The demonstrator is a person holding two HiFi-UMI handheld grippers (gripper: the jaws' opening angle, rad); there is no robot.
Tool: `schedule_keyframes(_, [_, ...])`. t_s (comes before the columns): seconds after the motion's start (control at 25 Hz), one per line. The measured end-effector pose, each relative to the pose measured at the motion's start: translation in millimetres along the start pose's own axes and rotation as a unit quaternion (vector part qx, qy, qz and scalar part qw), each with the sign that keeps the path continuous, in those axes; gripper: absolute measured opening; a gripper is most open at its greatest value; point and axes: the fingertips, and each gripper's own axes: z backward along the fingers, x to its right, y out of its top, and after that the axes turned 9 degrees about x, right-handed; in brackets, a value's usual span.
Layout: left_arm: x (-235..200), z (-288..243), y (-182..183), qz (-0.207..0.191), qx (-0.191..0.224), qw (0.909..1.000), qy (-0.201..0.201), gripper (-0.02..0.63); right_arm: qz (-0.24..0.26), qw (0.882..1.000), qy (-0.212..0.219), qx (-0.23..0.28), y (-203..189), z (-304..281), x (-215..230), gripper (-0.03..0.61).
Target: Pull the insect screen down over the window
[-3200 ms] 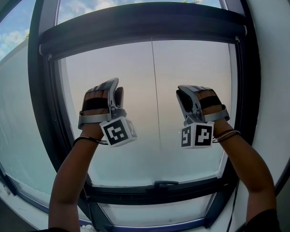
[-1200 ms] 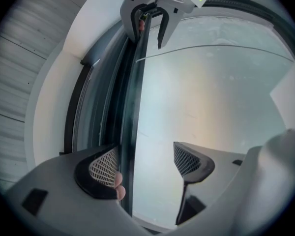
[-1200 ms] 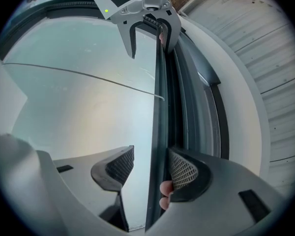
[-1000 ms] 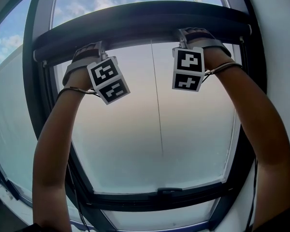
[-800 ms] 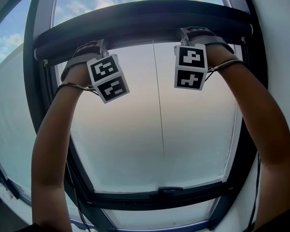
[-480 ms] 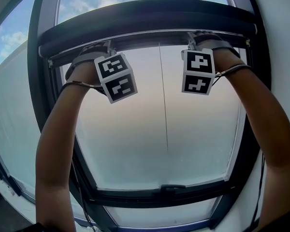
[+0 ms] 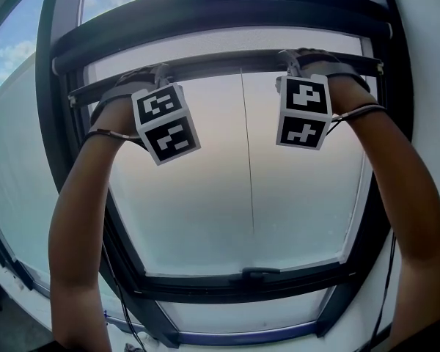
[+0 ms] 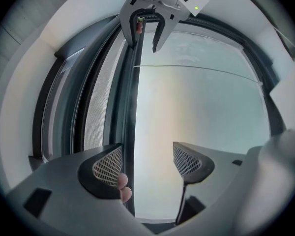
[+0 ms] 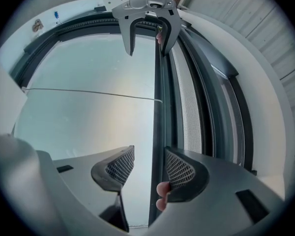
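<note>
The insect screen's dark pull bar (image 7: 227, 63) hangs a little below its cassette (image 7: 220, 13), and a narrow strip of mesh (image 7: 227, 41) shows between them. My left gripper (image 7: 139, 78) and right gripper (image 7: 302, 57) are both up at the bar, left and right of its middle. In the left gripper view, the left gripper (image 8: 147, 154) stands open, with the bar (image 8: 129, 107) running beside its left jaw. The right gripper (image 9: 149, 156) straddles the bar (image 9: 159, 82) with a narrower gap, its right jaw against the bar. A person's fingertips (image 9: 162, 195) show behind that jaw.
A thin pull cord (image 7: 247, 160) hangs from the bar's middle down the frosted pane (image 7: 227, 196). A window handle (image 7: 253, 273) sits on the lower frame. Dark side rails (image 7: 62, 160) run down both sides, and a white wall (image 7: 425, 86) stands at the right.
Both grippers rose from mid-window to the bar under the cassette. Over the last second the bar has come down slightly with them, uncovering a strip of mesh.
</note>
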Motion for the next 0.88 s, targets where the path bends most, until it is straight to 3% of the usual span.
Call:
schedule_keyframes(0.32, [26.2, 8.3, -2.6, 0.008, 0.009, 0.9991, -0.041, 0.324, -0.002, 0.999, 0.048, -0.003, 7.0, 8.2, -27.6, 0.193])
schedule_keyframes(0.48, [33.4, 10.8, 1.3, 0.017, 0.023, 0.9987, -0.041, 0.279, 0.001, 0.998, 0.057, 0.000, 5.5, 12.4, -37.4, 0.193])
schedule_keyframes(0.88, [97.2, 23.6, 0.4, 0.011, 0.026, 0.9922, -0.122, 0.279, 0.019, 0.992, 0.121, -0.005, 12.3, 29.6, -100.3, 0.193])
